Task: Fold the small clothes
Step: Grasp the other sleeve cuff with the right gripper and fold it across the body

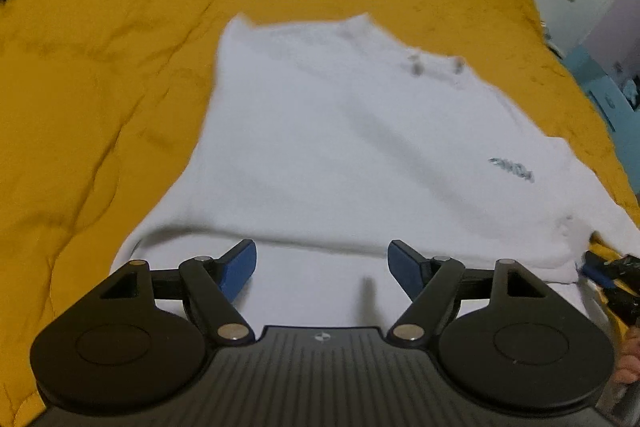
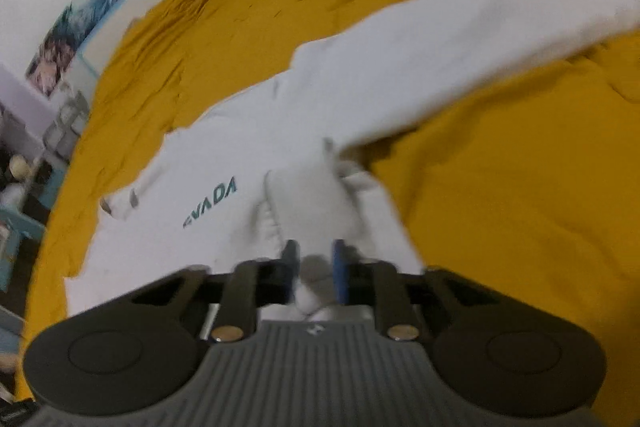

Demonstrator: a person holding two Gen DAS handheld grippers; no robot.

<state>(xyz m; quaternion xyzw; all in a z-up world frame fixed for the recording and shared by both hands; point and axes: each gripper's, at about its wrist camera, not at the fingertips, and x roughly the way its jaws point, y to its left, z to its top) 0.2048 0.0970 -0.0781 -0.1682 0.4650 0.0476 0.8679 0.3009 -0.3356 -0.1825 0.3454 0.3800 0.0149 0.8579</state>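
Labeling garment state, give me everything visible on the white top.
The top is white, soft, fleecy-looking knit with small teal lettering on the chest and a short buttoned placket at the neck. It lies mostly flat on the yellow blanket, one long sleeve stretched out across it. The right gripper is shut on a bunched fold of fabric; the left gripper hovers open above the hem area.

Each matte black plastic gripper [image 1: 322,267] [image 2: 316,269] has blue finger pads [image 1: 240,269], silver pivot screws, round side discs and a ribbed grey body.
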